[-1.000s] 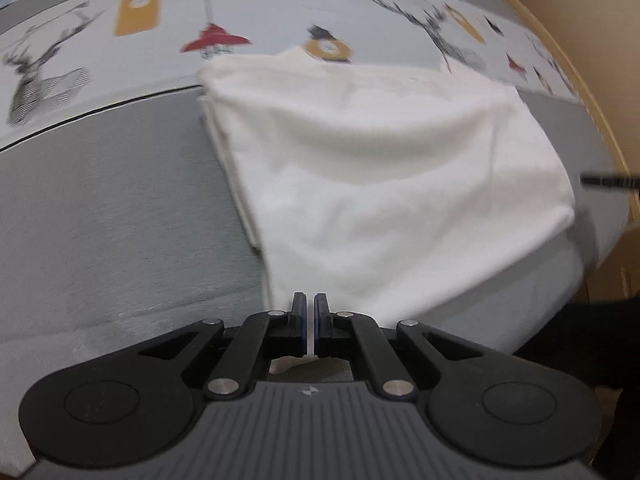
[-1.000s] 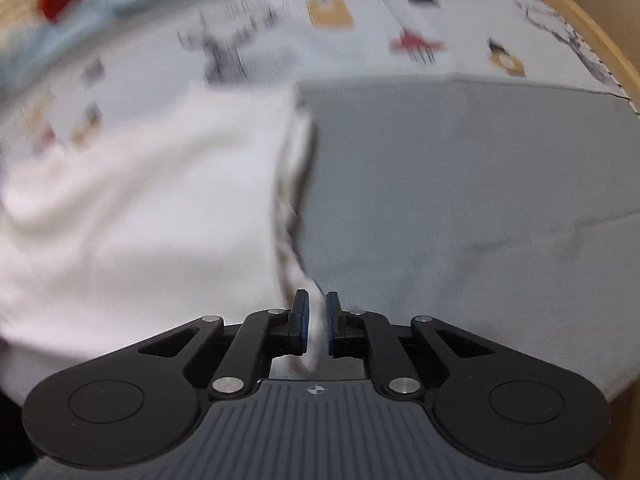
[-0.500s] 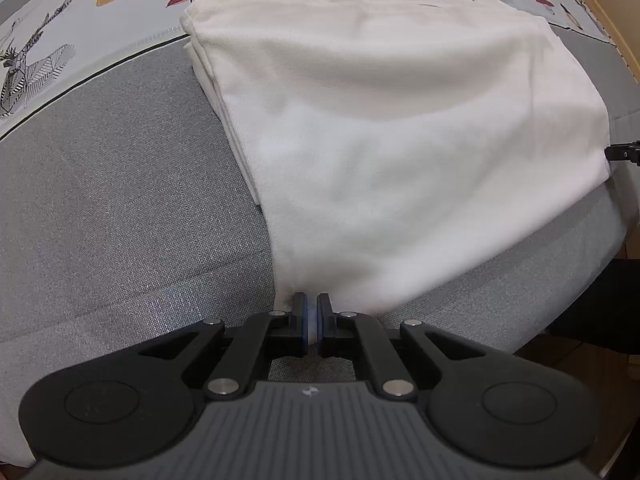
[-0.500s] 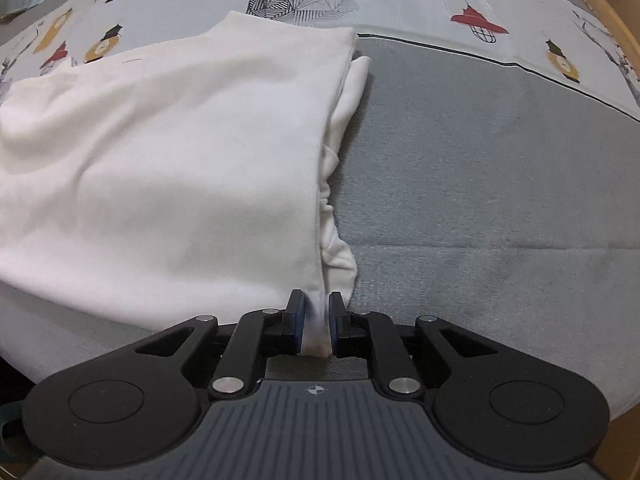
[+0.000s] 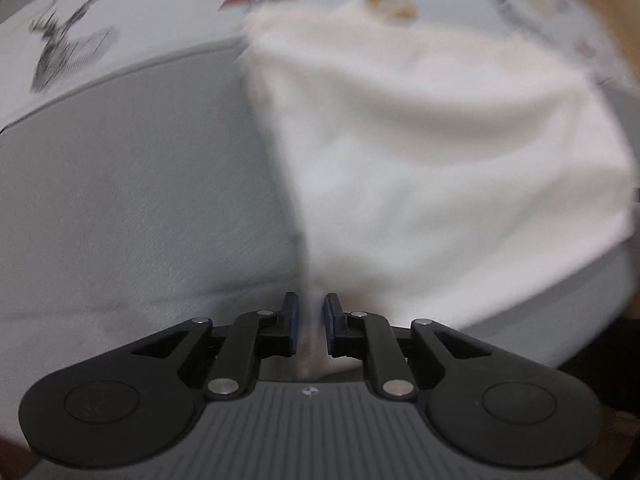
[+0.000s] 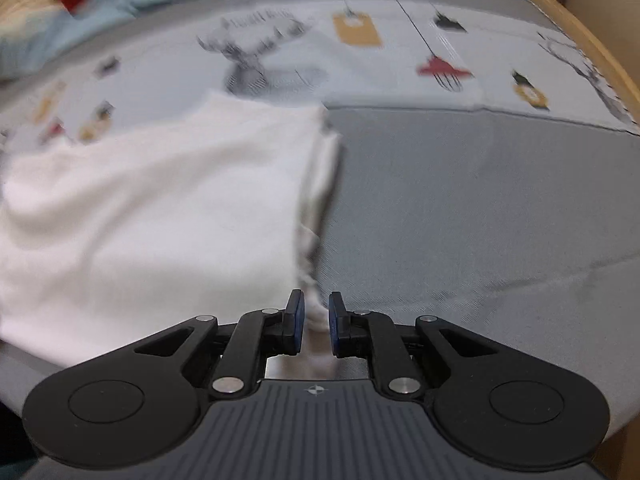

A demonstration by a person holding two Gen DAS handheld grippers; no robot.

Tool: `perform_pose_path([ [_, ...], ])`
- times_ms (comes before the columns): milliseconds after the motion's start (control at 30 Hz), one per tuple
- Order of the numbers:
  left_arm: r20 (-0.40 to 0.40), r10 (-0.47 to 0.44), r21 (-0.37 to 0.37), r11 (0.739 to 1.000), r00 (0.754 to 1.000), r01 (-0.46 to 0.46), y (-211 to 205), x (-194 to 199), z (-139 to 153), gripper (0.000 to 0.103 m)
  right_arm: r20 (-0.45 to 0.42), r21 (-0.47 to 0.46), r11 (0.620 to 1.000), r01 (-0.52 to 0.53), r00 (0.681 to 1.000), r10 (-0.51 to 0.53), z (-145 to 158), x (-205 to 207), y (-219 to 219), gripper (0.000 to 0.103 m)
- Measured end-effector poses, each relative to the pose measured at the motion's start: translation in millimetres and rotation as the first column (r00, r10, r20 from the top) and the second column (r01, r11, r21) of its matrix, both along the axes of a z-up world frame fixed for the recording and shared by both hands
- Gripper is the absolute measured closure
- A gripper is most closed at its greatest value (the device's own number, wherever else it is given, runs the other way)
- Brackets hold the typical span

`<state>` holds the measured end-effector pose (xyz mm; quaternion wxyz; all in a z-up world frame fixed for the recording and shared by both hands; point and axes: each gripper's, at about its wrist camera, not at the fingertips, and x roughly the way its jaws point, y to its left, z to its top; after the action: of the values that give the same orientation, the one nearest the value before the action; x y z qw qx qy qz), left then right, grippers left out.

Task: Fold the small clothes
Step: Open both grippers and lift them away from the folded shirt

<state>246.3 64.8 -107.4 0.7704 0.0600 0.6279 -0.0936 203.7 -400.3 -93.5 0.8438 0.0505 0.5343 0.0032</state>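
A folded white garment (image 5: pixel 432 168) lies on the grey bedcover (image 6: pixel 480 208). Left gripper (image 5: pixel 311 320) and right gripper (image 6: pixel 316 320) each stand parted around a near corner. Deer-printed sheet (image 6: pixel 280 60) beyond.

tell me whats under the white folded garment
The white garment lies on the grey bed cover, its far edge over the printed sheet. Extra cloth layers show along its right edge; anything else beneath is covered.
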Motion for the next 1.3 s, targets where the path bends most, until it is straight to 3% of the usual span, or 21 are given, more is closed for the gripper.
perform_pose_path([
  [33, 0.0, 0.011, -0.005, 1.0, 1.0, -0.011, 0.1, 1.9, 1.7, 0.084, -0.084, -0.065, 0.998, -0.023, 0.996, 0.017, -13.7, 1.1, 2.9, 0.09],
  [100, 0.032, 0.029, -0.029, 0.999, 0.999, -0.029, -0.4, 3.9, 11.6, 0.084, -0.085, -0.092, 0.995, -0.026, 0.996, 0.018, -14.4, 0.9, 3.0, 0.09],
  [267, 0.155, 0.065, -0.1, 0.994, 0.986, -0.05, -1.5, -0.3, 48.3, 0.072, 0.084, -0.024, 0.999, 0.045, 0.996, -0.042, 16.9, -3.0, -6.9, 0.09],
  [333, 0.224, 0.091, -0.069, 0.995, 0.97, -0.077, 1.5, -5.9, 64.3, 0.071, 0.194, -0.048, 0.996, 0.079, 0.979, -0.068, 37.7, -9.2, -5.4, 0.09],
  [400, 0.314, 0.111, -0.054, 0.994, 0.943, -0.099, 3.9, -18.4, 91.7, 0.063, 0.235, -0.054, 0.995, 0.086, 0.969, -0.071, 45.4, -12.1, -4.2, 0.09],
  [467, 0.394, 0.108, -0.09, 0.993, 0.913, -0.079, 7.3, -32.1, 119.6, 0.048, 0.313, -0.059, 0.994, 0.088, 0.948, -0.065, 59.7, -19.1, -2.0, 0.088],
  [533, 0.476, 0.099, -0.121, 0.992, 0.874, -0.047, 10.5, -51.6, 142.0, 0.032, 0.392, -0.062, 0.995, 0.075, 0.919, -0.045, 74.6, -26.8, 0.9, 0.08],
  [633, 0.552, 0.148, -0.163, 0.984, 0.82, -0.067, 20.4, -74.8, 157.4, 0.026, 0.494, -0.051, 0.996, 0.069, 0.869, -0.035, 99.5, -44.1, 16.5, 0.073],
  [833, 0.555, 0.361, -0.322, 0.924, 0.749, -0.206, 43.2, -91.8, 151.1, 0.025, 0.55, -0.011, 0.999, 0.046, 0.835, -0.032, 118.7, -61.0, 54.2, 0.073],
  [900, 0.531, 0.378, -0.337, 0.915, 0.758, -0.221, 47.4, -88.7, 148.2, 0.025, 0.55, -0.004, 1.0, 0.018, 0.835, -0.012, 121.7, -67.4, 73.7, 0.073],
  [1000, 0.52, 0.359, -0.297, 0.927, 0.775, -0.231, 52.7, -88.9, 146.6, 0.025, 0.537, 0.017, 1.0, -0.011, 0.843, 0.0, 119.3, -77.6, 104.9, 0.071],
  [1133, 0.504, 0.331, -0.248, 0.94, 0.798, -0.234, 58.3, -89.8, 137.1, 0.025, 0.46, 0.098, 0.995, -0.012, 0.887, -0.035, 102.5, -82.0, 137.5, 0.066],
  [1300, 0.5, 0.339, -0.243, 0.938, 0.797, -0.247, 69.8, -93.9, 132.5, 0.025, 0.378, 0.18, 0.984, 0.011, 0.923, -0.08, 77.9, -74.9, 178.4, 0.066],
])
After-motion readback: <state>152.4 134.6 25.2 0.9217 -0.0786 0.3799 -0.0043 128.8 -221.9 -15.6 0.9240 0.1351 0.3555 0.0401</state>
